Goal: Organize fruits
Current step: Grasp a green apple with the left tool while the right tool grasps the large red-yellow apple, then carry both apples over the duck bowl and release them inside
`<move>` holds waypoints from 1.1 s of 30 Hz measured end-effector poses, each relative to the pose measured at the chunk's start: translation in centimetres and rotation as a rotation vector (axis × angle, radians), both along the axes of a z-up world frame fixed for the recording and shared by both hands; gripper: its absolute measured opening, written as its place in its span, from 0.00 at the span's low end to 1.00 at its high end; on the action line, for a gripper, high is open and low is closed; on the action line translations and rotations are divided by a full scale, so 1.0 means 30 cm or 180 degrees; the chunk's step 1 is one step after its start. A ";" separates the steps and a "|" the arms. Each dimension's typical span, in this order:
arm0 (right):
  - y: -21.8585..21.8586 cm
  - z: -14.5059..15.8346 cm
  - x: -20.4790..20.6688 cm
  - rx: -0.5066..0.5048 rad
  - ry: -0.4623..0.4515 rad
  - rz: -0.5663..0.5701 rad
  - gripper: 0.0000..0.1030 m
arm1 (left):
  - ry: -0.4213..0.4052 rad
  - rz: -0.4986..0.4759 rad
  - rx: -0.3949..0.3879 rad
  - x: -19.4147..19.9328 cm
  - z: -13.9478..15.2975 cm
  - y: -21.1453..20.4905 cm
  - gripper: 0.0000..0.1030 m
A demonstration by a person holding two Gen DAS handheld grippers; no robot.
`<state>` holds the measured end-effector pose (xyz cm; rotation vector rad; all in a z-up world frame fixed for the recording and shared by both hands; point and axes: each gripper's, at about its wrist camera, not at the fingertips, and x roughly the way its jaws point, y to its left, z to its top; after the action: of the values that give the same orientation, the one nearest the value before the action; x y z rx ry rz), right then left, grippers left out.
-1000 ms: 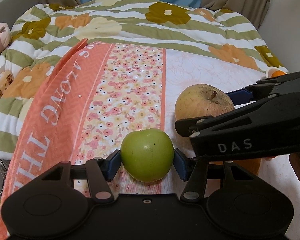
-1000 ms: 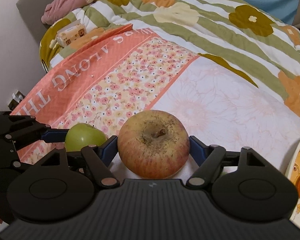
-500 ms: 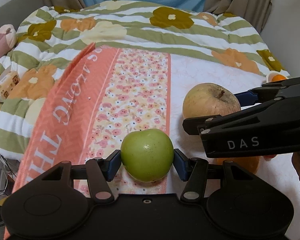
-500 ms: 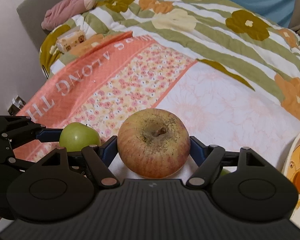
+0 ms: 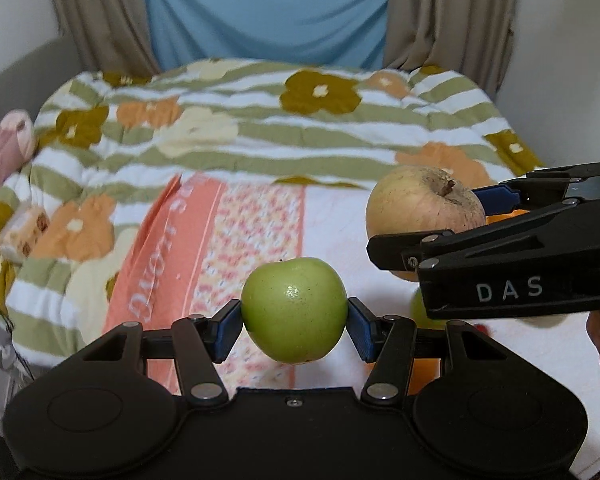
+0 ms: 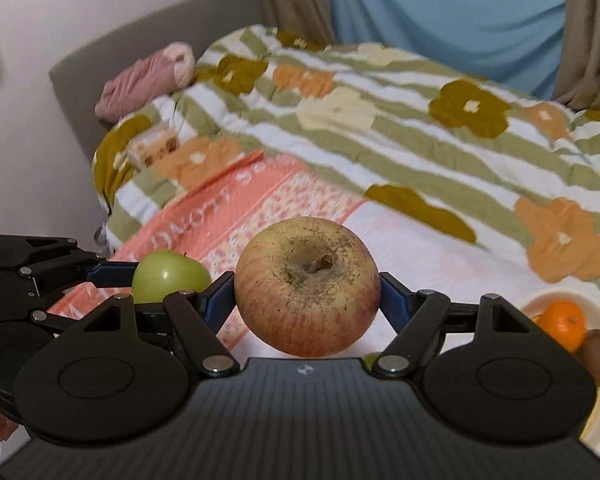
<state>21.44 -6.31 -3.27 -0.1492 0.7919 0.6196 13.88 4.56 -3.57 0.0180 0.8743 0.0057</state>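
Gripping a glossy green apple [image 5: 294, 310], left gripper [image 5: 294, 320].

Green apple [image 5: 294, 310] left of russet apple [image 5: 422, 210]

Readable text on a gripper and a cloth

White letters "DAS" mark the right gripper [image 5: 476, 216] body's side; beside it, the coral cloth [image 5: 160, 280] carries large upside-down lettering, only partly legible.

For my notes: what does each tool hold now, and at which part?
Left tool pinches the green apple at its two sides. Right tool pinches the red-yellow apple at its sides, stem up.
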 end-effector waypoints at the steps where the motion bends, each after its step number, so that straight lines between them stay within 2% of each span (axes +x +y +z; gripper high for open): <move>1: -0.023 0.019 -0.003 0.0018 -0.0019 -0.0029 0.87 | -0.0029 -0.0027 0.0002 -0.002 0.015 -0.018 0.58; 7: -0.187 0.108 -0.033 0.0064 -0.0182 -0.0268 0.87 | -0.0182 -0.0231 -0.0013 -0.001 0.076 -0.144 0.58; 15: -0.454 0.137 -0.050 0.0032 -0.0293 -0.0628 0.87 | -0.0263 -0.0541 -0.0096 0.040 0.079 -0.352 0.58; 27: -0.822 0.034 -0.002 -0.0109 -0.0148 -0.1050 0.87 | -0.0136 -0.0948 -0.0162 0.158 -0.030 -0.665 0.58; 33: -0.911 -0.046 0.041 -0.0126 0.0002 -0.1090 0.87 | -0.0001 -0.1024 -0.0122 0.209 -0.122 -0.767 0.58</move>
<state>22.66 -33.64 -4.64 -0.0474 0.8080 0.2803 20.15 -18.44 -7.24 0.1225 0.8632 -0.3119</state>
